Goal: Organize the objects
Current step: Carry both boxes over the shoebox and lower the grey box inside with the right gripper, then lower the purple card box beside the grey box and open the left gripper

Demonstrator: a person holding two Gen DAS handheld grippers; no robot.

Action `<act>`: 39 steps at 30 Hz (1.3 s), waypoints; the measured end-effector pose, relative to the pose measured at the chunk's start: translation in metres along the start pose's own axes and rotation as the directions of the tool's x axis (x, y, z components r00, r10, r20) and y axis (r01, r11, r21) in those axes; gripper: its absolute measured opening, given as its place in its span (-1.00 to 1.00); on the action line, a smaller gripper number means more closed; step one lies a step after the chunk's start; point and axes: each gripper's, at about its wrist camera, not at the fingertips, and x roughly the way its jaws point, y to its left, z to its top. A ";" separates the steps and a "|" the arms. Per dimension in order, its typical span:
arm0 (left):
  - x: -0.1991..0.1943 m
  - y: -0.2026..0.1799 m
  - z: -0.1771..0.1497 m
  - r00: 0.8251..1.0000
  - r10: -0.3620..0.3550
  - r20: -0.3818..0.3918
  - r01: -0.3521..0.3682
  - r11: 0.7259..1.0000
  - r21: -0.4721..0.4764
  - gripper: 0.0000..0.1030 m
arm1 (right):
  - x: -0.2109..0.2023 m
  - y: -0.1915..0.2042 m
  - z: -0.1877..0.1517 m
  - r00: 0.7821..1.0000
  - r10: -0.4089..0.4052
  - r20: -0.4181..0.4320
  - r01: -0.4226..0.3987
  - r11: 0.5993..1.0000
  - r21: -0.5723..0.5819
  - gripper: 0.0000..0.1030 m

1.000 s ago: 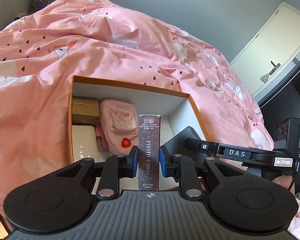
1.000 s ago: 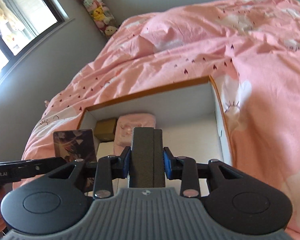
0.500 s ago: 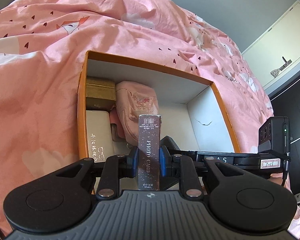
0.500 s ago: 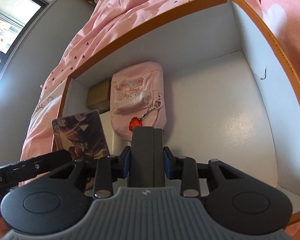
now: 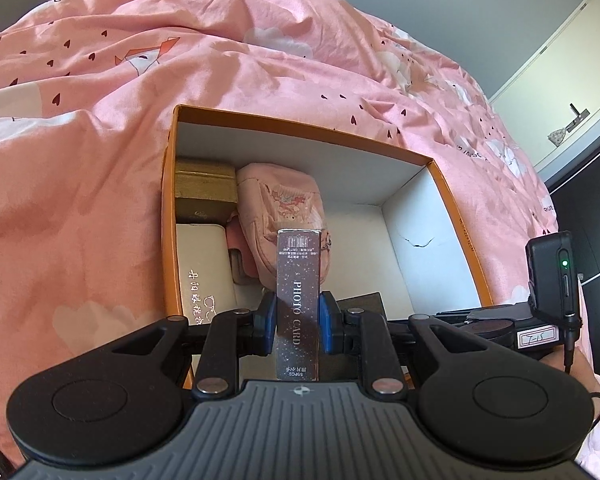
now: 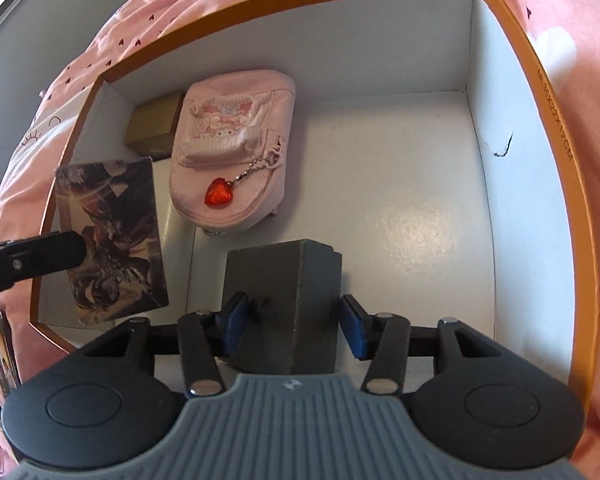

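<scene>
From the left wrist camera, the left claw (image 5: 298, 330) is clamped on a slim photo card box (image 5: 298, 300), its blue pads pressed flat against both narrow sides. The card box stands upright over the near edge of an orange storage box (image 5: 457, 236) that sits on a bed with a pink duvet (image 5: 100, 140). Inside, against the left wall, lie a gold box (image 5: 204, 184) and, nearer, a white case (image 5: 204, 268) with gilt lettering; a pink pouch (image 5: 280, 208) rests just beside them. The right half of the white floor is bare. The other gripper's body with its green light shows at the right edge.

From the right wrist camera, the right claw (image 6: 294, 322) has just been opening: its pads stand apart, with clear gaps to a dark grey box (image 6: 284, 296) that sits between them on the storage box floor (image 6: 411, 200). The pouch with its red heart charm (image 6: 218, 192) lies beyond it. At the left, the photo card box (image 6: 112, 236) shows its illustrated face above the near-left rim.

The step in hand looks like setting down the grey box, which seems released. Next, the right claw would need to lift straight clear without nudging it, and the left must lower the photo card box into a free spot, probably the gap beside the white case.
</scene>
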 end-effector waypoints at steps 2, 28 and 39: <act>-0.001 0.000 0.000 1.000 -0.001 -0.001 0.001 1.000 -0.002 -0.52 | 0.002 0.000 0.000 1.000 -0.004 -0.013 0.004 1.000 -0.014 0.13; -0.011 0.009 -0.002 1.000 0.006 0.002 -0.006 1.000 0.003 -0.52 | 0.027 0.023 0.009 0.991 0.084 -0.105 -0.090 0.995 -0.050 0.37; -0.009 0.006 -0.003 1.000 0.021 -0.008 -0.021 1.000 0.011 -0.52 | 0.019 0.019 0.007 0.995 0.079 -0.066 -0.085 0.993 -0.086 -0.19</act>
